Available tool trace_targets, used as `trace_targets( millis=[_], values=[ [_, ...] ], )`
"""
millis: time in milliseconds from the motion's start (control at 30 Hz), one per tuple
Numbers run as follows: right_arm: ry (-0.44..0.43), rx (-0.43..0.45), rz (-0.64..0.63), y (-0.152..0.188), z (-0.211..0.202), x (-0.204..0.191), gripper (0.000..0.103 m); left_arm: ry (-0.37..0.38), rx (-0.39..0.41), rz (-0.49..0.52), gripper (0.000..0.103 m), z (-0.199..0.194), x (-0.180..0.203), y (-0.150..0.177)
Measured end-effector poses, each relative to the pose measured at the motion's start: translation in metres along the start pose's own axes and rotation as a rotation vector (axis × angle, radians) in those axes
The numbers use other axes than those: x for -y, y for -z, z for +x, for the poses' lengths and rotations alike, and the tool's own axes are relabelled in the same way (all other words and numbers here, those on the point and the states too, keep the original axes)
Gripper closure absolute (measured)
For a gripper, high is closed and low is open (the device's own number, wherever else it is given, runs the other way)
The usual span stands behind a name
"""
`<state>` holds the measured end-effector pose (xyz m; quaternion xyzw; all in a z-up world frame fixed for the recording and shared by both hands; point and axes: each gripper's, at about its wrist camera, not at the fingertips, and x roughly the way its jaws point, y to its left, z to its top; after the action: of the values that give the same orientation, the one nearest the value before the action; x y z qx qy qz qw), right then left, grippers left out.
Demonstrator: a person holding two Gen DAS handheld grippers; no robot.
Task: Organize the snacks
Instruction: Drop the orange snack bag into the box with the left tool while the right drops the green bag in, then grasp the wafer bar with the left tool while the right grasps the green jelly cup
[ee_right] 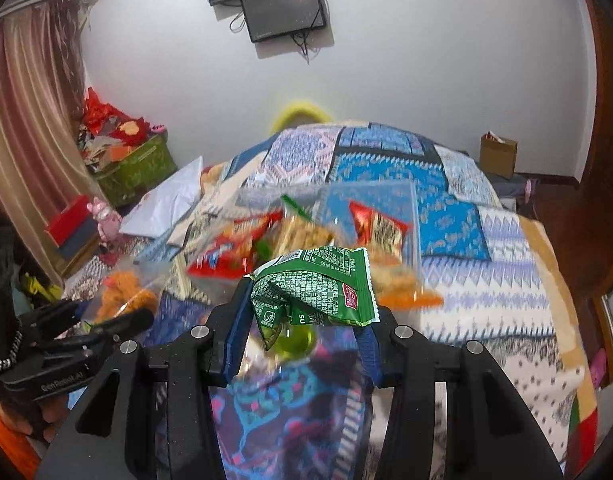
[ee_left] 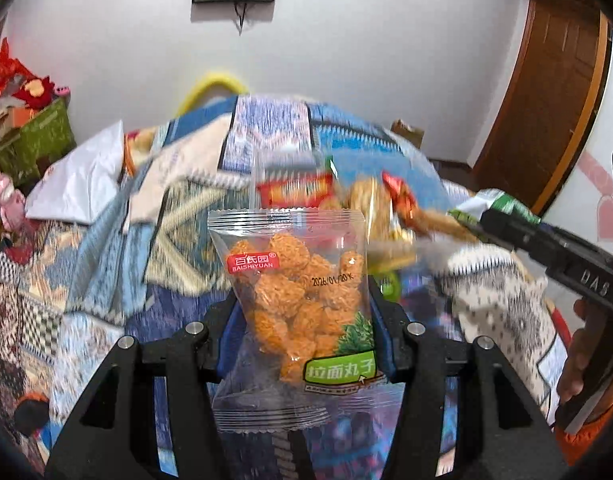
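1. Through the left wrist camera I see my left hand-held gripper (ee_left: 302,300) pinching a clear snack bag (ee_left: 296,284) of orange ramen balls. The bag stands upright between the blue pads, which press on its two sides, and it is held above the patchwork bedspread (ee_left: 106,248).

2. This view alone lets me read the bag: a red brand label, a printed date and a green label low on the right.

3. Far beyond it lies a blurred pile of snacks (ee_left: 346,200) in red and tan wrappers. The right hand-held gripper (ee_left: 482,214) reaches in from the right edge with a green packet (ee_left: 494,204) at its tip. From here I cannot tell how its fingers sit.

4. Far left, a white plastic bag (ee_left: 82,176) lies on the bed. A wooden door (ee_left: 546,112) stands on the right.

5. The right wrist camera settles the question: the right hand-held gripper (ee_right: 306,308) is closed on the green packet (ee_right: 318,292), which is crumpled and folded between the blue pads, with its printed back facing me.

6. Here the snack pile (ee_right: 290,236) lies just beyond the packet, inside a clear bag and blurred.

7. The left hand-held gripper (ee_right: 118,320) shows near left from the side, with the orange ramen bag (ee_right: 124,292) at its tip.

8. Only this view shows the striped curtain (ee_right: 30,140) on the left, a green box (ee_right: 142,168) of red clutter, a brown paper bag (ee_right: 498,154) far right, and two dark screens (ee_right: 282,4) on the wall.
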<state>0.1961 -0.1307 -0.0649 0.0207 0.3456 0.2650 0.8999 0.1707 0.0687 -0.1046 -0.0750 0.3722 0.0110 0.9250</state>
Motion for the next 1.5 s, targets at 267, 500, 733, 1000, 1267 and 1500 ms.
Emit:
trace_targets(
  millis=[267,500,733,1000,1267,1500],
  values=[
    [0.019,0.035,-0.008,-0.036,0.024,0.003,0.059,-0.012,0.046,-0.018,0.049,0.029,-0.005,-0.048],
    [0.034,0.02,-0.009,-0.056,0.063,0.006,0.059,-0.008,0.041,-0.041,0.049,0.063,-0.01,-0.068],
    [0.058,-0.023,0.007,-0.059,0.098,0.01,0.059,-0.038,-0.014,-0.05,0.049,0.113,-0.01,-0.08],
    [0.084,-0.091,0.036,-0.057,0.124,0.018,0.057,-0.03,-0.068,-0.044,0.049,0.144,-0.002,-0.085],
    [0.066,-0.105,0.046,-0.053,0.114,0.019,0.045,-0.001,-0.093,-0.09,0.045,0.137,-0.005,-0.083],
    [0.067,-0.038,0.004,-0.055,0.076,0.008,0.04,0.002,-0.023,-0.057,0.034,0.094,-0.004,-0.086]
  ],
)
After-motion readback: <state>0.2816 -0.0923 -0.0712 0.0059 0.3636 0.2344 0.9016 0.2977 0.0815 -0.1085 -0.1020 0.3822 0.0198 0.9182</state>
